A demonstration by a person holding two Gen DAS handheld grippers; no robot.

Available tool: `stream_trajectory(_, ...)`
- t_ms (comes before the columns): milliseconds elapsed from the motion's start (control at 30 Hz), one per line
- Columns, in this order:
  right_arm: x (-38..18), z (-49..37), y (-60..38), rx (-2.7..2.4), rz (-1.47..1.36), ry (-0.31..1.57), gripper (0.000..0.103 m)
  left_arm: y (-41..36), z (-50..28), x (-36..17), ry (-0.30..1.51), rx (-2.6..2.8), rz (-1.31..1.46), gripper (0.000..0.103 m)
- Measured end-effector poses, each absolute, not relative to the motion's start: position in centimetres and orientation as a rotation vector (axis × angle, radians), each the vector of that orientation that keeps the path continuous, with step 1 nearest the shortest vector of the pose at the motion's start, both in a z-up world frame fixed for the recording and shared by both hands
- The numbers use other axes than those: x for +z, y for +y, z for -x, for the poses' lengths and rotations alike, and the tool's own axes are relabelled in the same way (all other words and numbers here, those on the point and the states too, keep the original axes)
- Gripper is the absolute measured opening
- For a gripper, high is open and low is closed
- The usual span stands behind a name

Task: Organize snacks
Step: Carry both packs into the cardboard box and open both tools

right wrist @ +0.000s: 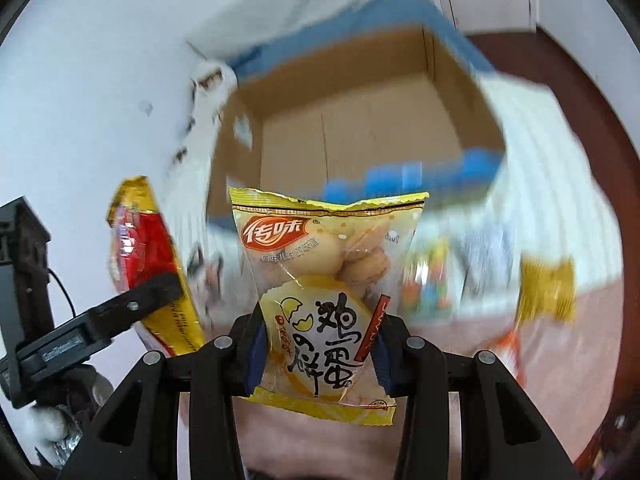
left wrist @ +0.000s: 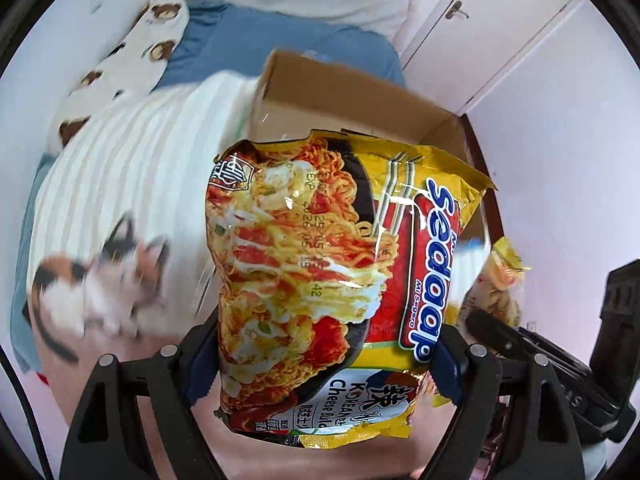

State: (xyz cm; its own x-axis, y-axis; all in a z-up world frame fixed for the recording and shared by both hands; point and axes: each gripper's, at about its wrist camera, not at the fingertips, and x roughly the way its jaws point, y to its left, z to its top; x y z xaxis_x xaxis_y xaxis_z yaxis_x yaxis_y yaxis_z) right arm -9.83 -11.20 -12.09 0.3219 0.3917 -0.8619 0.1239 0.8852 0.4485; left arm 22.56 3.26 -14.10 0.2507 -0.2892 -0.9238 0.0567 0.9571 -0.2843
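My left gripper is shut on a yellow and red Sedaap noodle pack, held up in the air in front of an open cardboard box. My right gripper is shut on a yellow egg biscuit bag, its blue pads pressing both sides. The same cardboard box lies beyond it, open, with something blue by its near wall. In the right wrist view the noodle pack and the left gripper's black finger show at the left. The biscuit bag's edge shows at the right of the left wrist view.
The box rests on a bed with a striped white blanket and blue sheet. A cat-print patch and a bear-print pillow lie left. More snack packs lie blurred at the right. A white cupboard door stands behind.
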Motion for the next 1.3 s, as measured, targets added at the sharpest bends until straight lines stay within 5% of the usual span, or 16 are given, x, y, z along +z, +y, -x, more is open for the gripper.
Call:
stream_trajectory(200, -11.5, 1.4, -13.8, 0.150, -0.428, 1.166, 0.045, 4.4, -26.5, -17.9, 1.363, -0.221, 0.197, 0.085)
stream_trajectory(600, -21.2, -13.0, -15.1, 0.121, -0.333, 1.295, 0.045, 5.6, -28.0, -29.5, 1.551, -0.151, 0.198, 0.085)
stream_trajectory(967, -27.2, -19.1, -15.1, 0.133, -0.273, 1.368, 0.047, 4.3, -25.0, -29.9, 1.622, -0.144, 0.174, 0.086)
stream_trajectory(1033, -27.9, -20.2, -15.0, 0.157, -0.273, 1.381, 0.056, 4.1, -25.0, -29.9, 1.612, -0.145, 0.147, 0.087)
stream_trajectory(1100, -28.8, -21.1, -14.8, 0.170, -0.247, 1.412, 0.094, 4.0, -24.9, -29.9, 1.612, -0.145, 0.125, 0.090)
stream_trajectory(1300, -29.0, -21.6, -14.4, 0.172, -0.222, 1.417, 0.095, 3.8, -23.3, -28.1, 1.570, -0.146, 0.111, 0.091)
